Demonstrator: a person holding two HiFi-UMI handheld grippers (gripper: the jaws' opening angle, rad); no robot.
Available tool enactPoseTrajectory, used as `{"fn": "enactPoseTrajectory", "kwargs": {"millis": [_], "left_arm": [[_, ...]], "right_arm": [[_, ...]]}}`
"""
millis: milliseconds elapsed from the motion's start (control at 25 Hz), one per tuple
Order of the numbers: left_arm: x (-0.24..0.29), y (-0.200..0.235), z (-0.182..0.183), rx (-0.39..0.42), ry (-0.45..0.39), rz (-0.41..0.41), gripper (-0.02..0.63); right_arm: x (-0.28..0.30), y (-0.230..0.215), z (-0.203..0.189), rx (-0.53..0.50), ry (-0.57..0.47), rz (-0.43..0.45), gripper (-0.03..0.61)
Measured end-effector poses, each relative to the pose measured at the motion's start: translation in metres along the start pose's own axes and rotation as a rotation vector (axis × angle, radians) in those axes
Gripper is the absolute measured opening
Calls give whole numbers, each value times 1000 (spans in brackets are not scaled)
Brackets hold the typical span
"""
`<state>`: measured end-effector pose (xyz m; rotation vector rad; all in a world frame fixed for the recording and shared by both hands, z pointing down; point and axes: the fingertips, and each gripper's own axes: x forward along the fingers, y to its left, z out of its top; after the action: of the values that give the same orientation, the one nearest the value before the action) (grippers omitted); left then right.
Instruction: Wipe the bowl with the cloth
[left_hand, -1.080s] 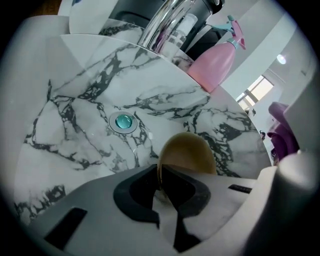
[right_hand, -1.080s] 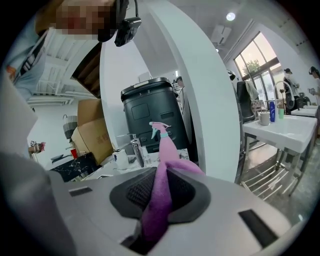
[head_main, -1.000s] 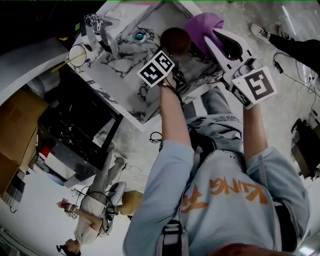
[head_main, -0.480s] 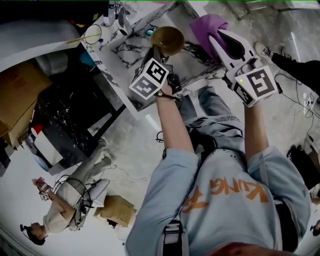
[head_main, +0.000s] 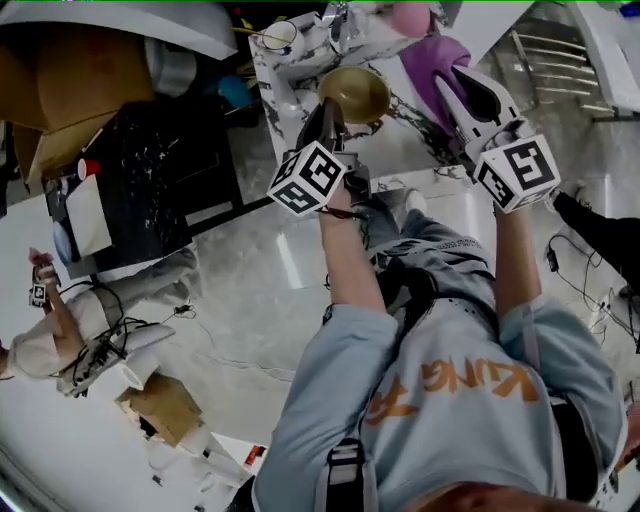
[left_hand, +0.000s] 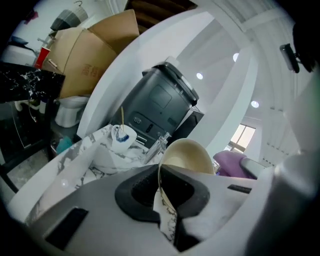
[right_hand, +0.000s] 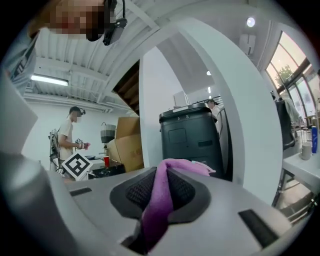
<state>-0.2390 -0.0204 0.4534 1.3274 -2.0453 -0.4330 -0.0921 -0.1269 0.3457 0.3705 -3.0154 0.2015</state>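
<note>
A tan bowl (head_main: 355, 92) hangs in the air over the marble counter (head_main: 425, 140), tilted on its side. My left gripper (head_main: 328, 120) is shut on its rim; in the left gripper view the thin edge of the bowl (left_hand: 187, 156) runs between the dark pads of that gripper (left_hand: 161, 192). A purple cloth (head_main: 432, 55) is pinched in my right gripper (head_main: 452, 75), just right of the bowl and apart from it. In the right gripper view the cloth (right_hand: 162, 185) bunches up through the shut right gripper (right_hand: 159, 200).
A white cup (head_main: 281, 36) with a stick in it and a faucet (head_main: 340, 18) stand on the counter behind the bowl. A dark bin (left_hand: 160, 102) and cardboard boxes (head_main: 60, 85) lie beyond. Another person (head_main: 55, 340) stands at the left by a black table (head_main: 150, 170).
Both grippers have risen, lifting the bowl and the cloth up and away from the marble sink. The bowl now shows its inside to the head view.
</note>
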Motion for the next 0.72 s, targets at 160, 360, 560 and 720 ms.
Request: {"fn": "enactPoseTrajectory", "kwargs": {"millis": [160, 360, 560, 720], "left_arm": [[-28, -1, 34, 3, -126, -35, 32], [-56, -20, 70, -10, -229, -169, 32], [-65, -57, 85, -49, -269, -384, 32], [-68, -80, 85, -12, -231, -491, 32]], "right_arm": [[15, 23, 27, -50, -69, 118, 75], [19, 40, 60, -68, -140, 188, 75], [5, 57, 97, -129, -208, 320, 75], [-7, 80, 108, -193, -234, 437, 75]]}}
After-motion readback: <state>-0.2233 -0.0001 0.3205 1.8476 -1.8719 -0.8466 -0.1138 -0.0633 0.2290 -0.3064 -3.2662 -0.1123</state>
